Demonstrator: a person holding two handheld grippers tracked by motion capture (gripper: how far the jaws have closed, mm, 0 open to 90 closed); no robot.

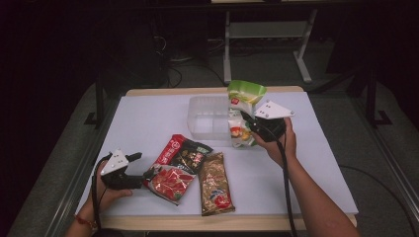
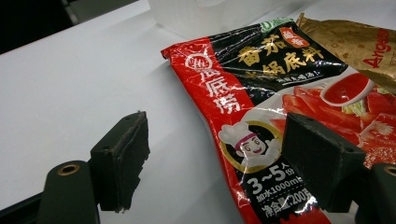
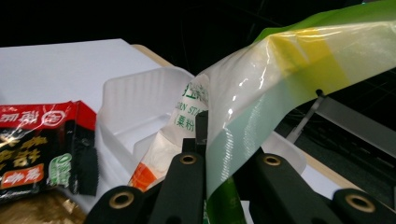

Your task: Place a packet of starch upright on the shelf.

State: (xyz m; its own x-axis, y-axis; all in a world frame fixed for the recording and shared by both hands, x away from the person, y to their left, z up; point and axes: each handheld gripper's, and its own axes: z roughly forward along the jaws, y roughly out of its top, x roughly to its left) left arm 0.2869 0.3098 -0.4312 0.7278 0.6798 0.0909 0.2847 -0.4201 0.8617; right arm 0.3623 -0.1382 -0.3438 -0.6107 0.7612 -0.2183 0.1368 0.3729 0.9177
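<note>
Now the right gripper (image 1: 251, 123) has its 2 jaws clamped on the green-and-white packet (image 1: 243, 112), holding it upright in the air just beside the clear plastic tub (image 1: 207, 118) at the far side of the white table (image 1: 148, 118). Meanwhile the left gripper (image 1: 143, 178) rests low with jaws wide apart, gripping nothing, its tips at the red sauce packet (image 2: 261, 116). A gold packet (image 1: 215, 183) lies alongside.

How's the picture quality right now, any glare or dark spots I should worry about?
High view: white table well lit, surroundings nearly black, picture soft. Left gripper view: sharp, with glare streaks on the red packet. Right gripper view: the green-and-white bag shines, blurred so close to the lens; black background.
</note>
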